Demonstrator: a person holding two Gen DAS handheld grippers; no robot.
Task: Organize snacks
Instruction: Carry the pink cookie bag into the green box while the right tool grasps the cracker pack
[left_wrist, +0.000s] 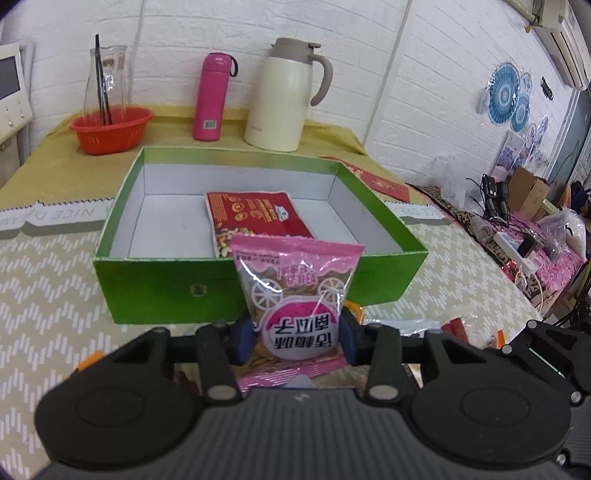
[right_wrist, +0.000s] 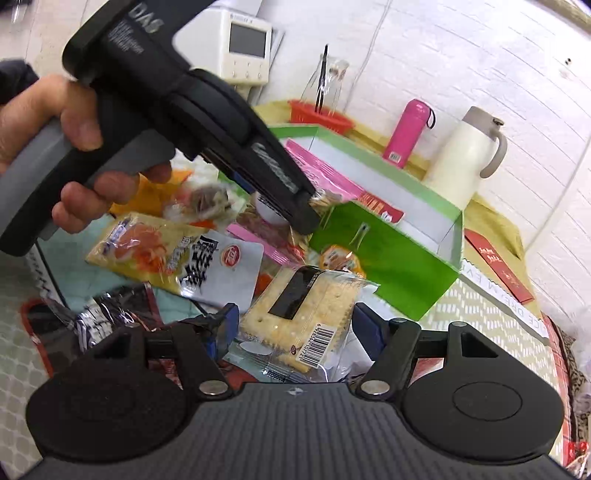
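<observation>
My left gripper (left_wrist: 297, 339) is shut on a pink snack bag (left_wrist: 295, 291) and holds it upright just in front of the near wall of the green box (left_wrist: 162, 288). A red nut packet (left_wrist: 255, 218) lies inside the box. In the right wrist view the left gripper (right_wrist: 295, 199) holds the pink bag (right_wrist: 325, 173) over the box's near corner (right_wrist: 388, 258). My right gripper (right_wrist: 291, 328) is open, its blue pads on either side of a clear cracker packet (right_wrist: 303, 314) in the snack pile, not touching it.
Loose snacks lie near the box: a yellow and white packet (right_wrist: 177, 258), a dark foil bag (right_wrist: 107, 314), an orange sachet (right_wrist: 340, 258). Behind the box stand a red basket (left_wrist: 110, 127), a pink flask (left_wrist: 212, 96) and a cream jug (left_wrist: 288, 96). Red envelopes (right_wrist: 498, 266) lie to the right.
</observation>
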